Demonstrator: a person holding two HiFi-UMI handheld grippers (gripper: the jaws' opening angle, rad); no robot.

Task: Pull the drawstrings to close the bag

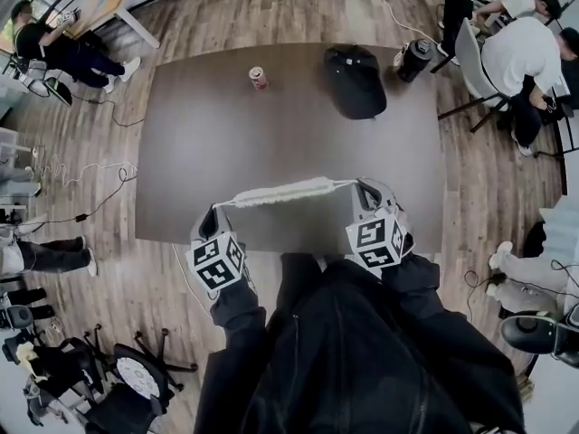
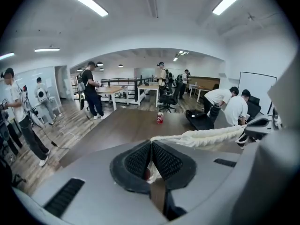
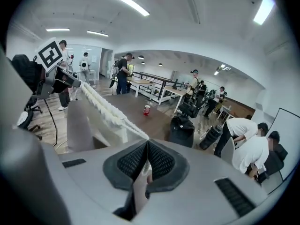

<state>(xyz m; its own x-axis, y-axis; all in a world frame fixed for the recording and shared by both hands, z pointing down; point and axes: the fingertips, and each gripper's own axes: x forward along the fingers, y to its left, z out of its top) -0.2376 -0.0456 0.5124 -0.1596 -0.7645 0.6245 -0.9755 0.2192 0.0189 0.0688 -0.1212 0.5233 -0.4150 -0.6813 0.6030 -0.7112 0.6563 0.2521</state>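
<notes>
The left gripper (image 2: 151,159) has its jaws clamped on a white drawstring (image 2: 152,171), and the right gripper (image 3: 147,162) has its jaws pinched on the other one. Between them the bag (image 1: 285,191), its white mouth gathered into a ruffled band, stretches at 6 o'clock over the dark counter (image 1: 226,143); a soda can (image 1: 258,78) stands at 11 o'clock and a black backpack (image 1: 355,81) at 1 o'clock

colours at my bench

my left gripper (image 1: 220,210) and right gripper (image 1: 360,186) are pale grey, with black pads (image 2: 166,161) in a fine dotted grid and a cube (image 1: 217,262) of black-and-white square markers each. the bag (image 1: 280,191) is cream, its drawstrings (image 1: 232,202) white. the table (image 1: 226,134) is dark brown, the can (image 1: 258,78) red, the backpack (image 1: 355,81) black, the floor (image 1: 470,197) streaky brown planks.
</notes>
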